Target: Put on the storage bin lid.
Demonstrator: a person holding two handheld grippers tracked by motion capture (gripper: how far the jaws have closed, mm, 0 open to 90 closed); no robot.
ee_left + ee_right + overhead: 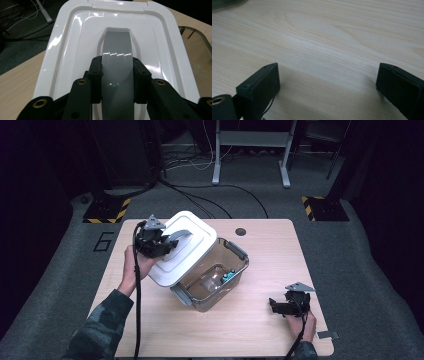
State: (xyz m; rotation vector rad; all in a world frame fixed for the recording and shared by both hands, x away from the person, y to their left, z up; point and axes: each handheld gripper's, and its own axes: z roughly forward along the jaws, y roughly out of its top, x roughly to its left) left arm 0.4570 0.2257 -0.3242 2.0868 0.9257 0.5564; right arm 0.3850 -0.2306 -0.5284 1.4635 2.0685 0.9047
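A lab: hazard-striped stand bases (106,211), loose floor cables (200,200), a numbered grey carpet (102,241).

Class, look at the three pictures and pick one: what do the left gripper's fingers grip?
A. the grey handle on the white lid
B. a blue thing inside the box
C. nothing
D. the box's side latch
A: in the left gripper view the left gripper has its fingers pressed on either side of the grey handle of the white lid.
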